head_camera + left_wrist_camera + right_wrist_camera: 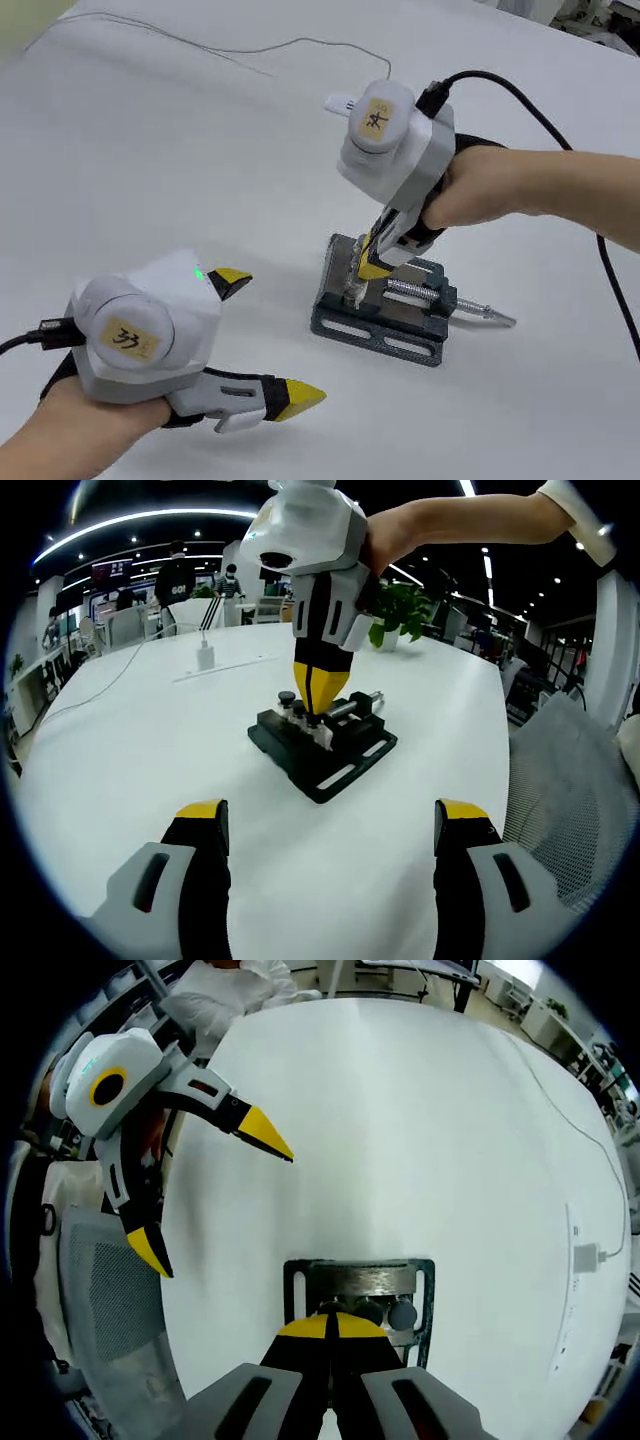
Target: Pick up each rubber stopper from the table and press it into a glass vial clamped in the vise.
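Observation:
A dark vise [385, 318] stands mid-table with small glass vials clamped in it. My right gripper [373, 268] points down into the vise, jaws shut, tips right over the vials. In the right gripper view its yellow tips [335, 1326] meet just in front of a grey-stoppered vial [401, 1313]; whatever lies under them is hidden. The left gripper view shows the vise [322, 742] with dark-capped vials [288, 699] beside the right gripper's tips [320, 687]. My left gripper [266, 340] hovers open at the near left, nothing between its fingers [330, 818].
A white adaptor [338, 102] with a thin cable [230, 50] lies at the far side of the white table. The vise's screw handle [485, 312] sticks out to the right. A mesh chair [575, 780] stands past the table edge.

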{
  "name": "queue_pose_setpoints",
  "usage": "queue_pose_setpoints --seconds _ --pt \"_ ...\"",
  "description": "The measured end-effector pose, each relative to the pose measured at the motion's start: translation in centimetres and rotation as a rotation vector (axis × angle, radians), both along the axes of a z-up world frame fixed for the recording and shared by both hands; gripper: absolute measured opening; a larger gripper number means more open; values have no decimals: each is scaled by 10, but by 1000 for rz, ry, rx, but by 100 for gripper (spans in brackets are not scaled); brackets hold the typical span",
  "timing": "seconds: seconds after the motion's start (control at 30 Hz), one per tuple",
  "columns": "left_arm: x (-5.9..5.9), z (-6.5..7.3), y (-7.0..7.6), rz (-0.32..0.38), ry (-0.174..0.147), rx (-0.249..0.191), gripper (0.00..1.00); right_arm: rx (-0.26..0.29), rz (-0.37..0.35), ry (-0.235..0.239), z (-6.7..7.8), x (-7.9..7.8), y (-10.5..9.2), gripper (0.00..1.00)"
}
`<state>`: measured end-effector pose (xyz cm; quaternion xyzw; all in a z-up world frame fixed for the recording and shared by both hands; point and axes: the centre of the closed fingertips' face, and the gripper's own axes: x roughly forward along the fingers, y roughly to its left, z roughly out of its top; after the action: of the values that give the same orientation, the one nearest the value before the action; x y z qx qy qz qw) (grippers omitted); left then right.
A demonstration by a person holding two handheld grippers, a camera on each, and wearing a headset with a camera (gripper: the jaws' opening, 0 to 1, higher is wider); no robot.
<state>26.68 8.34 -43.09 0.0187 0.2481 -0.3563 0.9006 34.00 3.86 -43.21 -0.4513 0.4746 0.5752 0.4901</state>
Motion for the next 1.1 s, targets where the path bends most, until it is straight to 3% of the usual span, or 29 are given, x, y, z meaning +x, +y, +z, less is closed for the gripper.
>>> queue_pose_setpoints --seconds 0.27,0.4,0.43,0.47,0.53,0.63,0.83,1.03,1.1 --pt "4 14 2 7 -28 11 82 -14 -11 7 -1 0 -1 0" --pt "6 25 3 14 -51 16 82 0 -36 -12 -1 -1 -2 0" --pt "6 27 3 17 -51 13 82 13 -41 -10 0 0 -2 0" --pt "7 30 2 22 -55 8 82 37 -104 1 0 -1 -1 0" --pt "7 33 1 27 -59 2 82 64 -92 -12 0 0 -3 0" --pt "5 35 -2 24 -63 7 82 106 -136 -23 0 -1 -3 0" --pt "3 37 -8 14 -67 14 82 148 -153 -39 0 -2 -4 0" --pt "-1 36 -11 17 -59 14 82 214 -268 0 0 -1 -3 0" --pt "-3 36 -14 8 -60 21 82 246 -250 -14 0 -2 -4 0"
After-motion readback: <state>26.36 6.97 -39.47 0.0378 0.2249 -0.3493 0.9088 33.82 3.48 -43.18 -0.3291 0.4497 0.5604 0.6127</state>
